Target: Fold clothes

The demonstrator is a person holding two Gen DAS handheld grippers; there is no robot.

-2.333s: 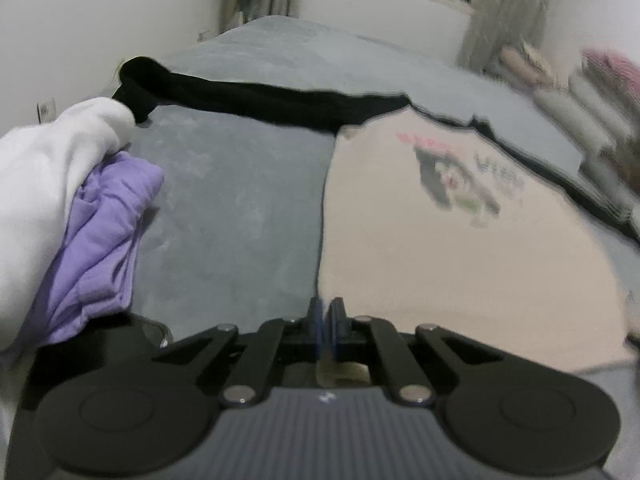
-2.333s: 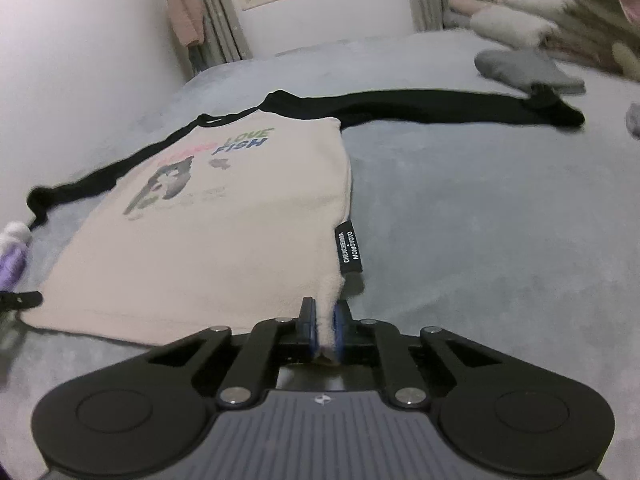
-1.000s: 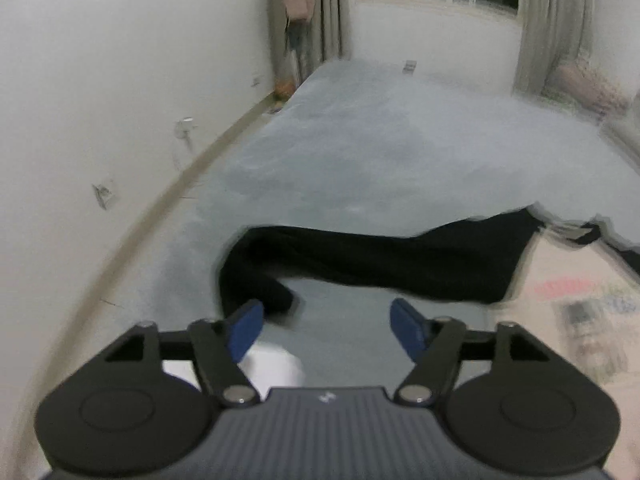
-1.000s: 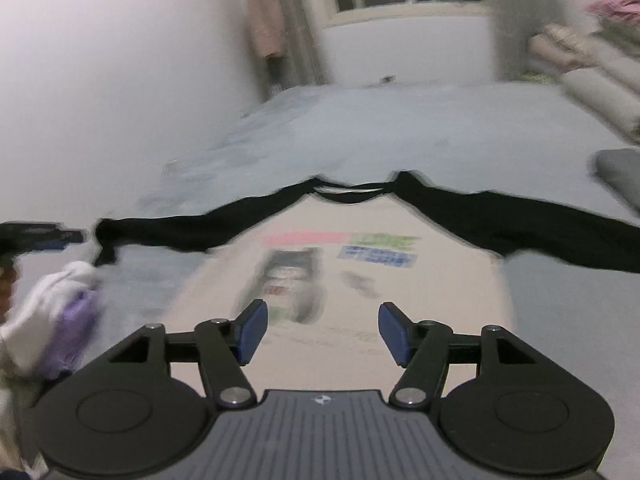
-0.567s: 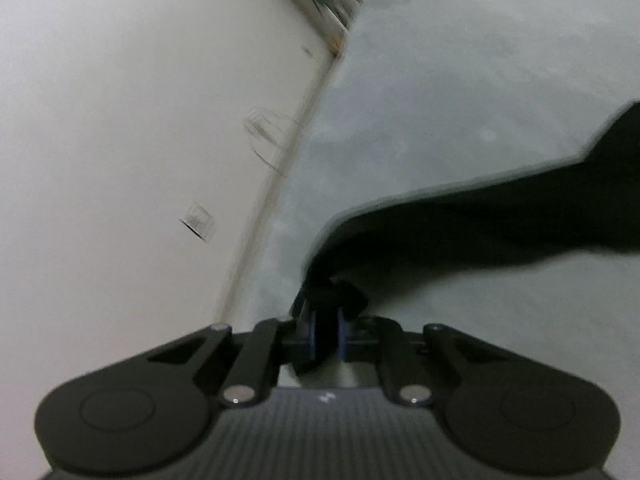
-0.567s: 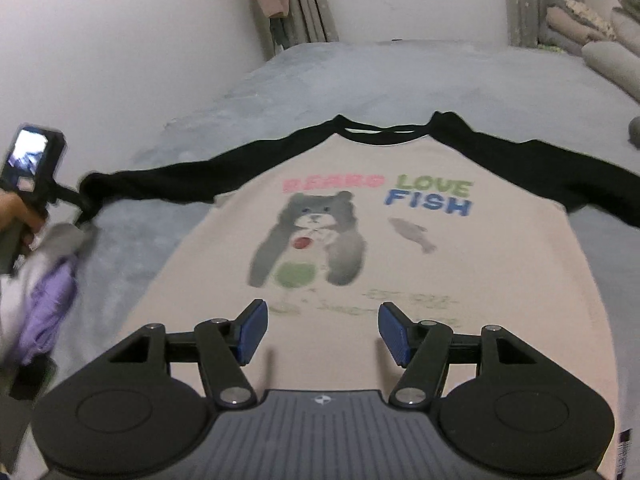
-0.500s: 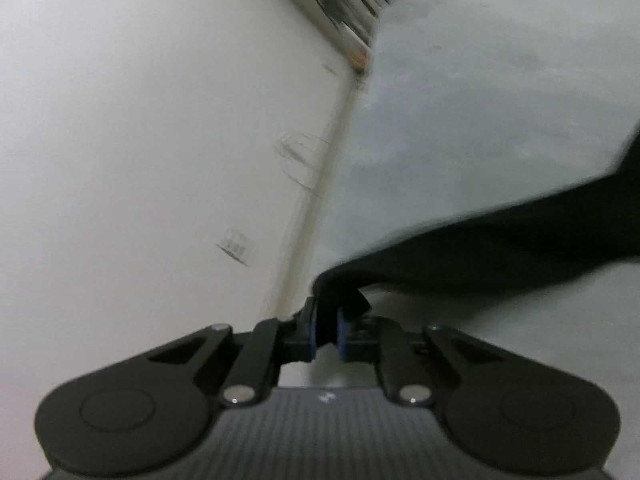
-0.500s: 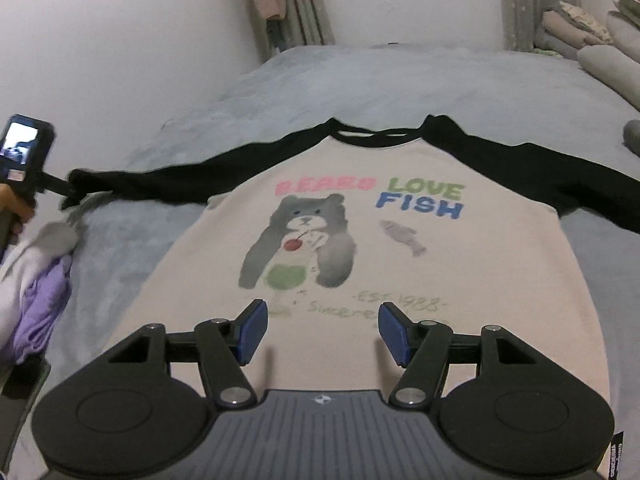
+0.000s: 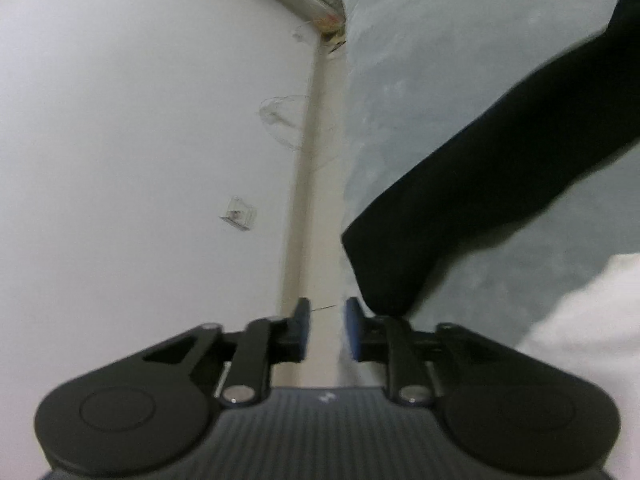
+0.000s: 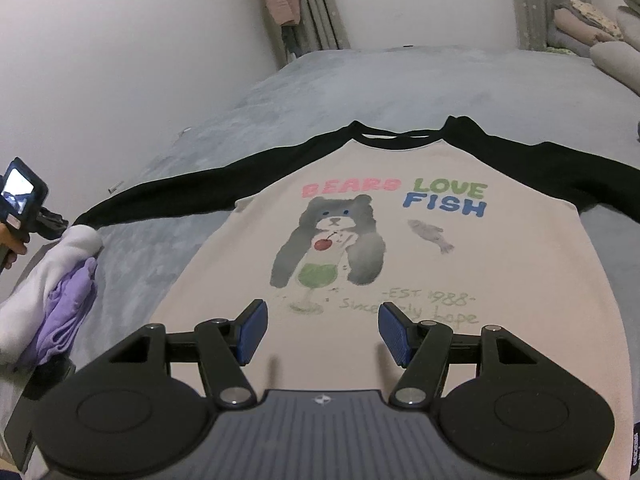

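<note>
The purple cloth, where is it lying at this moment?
In the right wrist view, the purple cloth lies at the far left on the grey bed cover, tucked against a white garment, left of the bear shirt.

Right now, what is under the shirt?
The shirt lies flat on the grey blanket, which shows all round it. Whatever else might lie beneath the cloth is covered.
</note>
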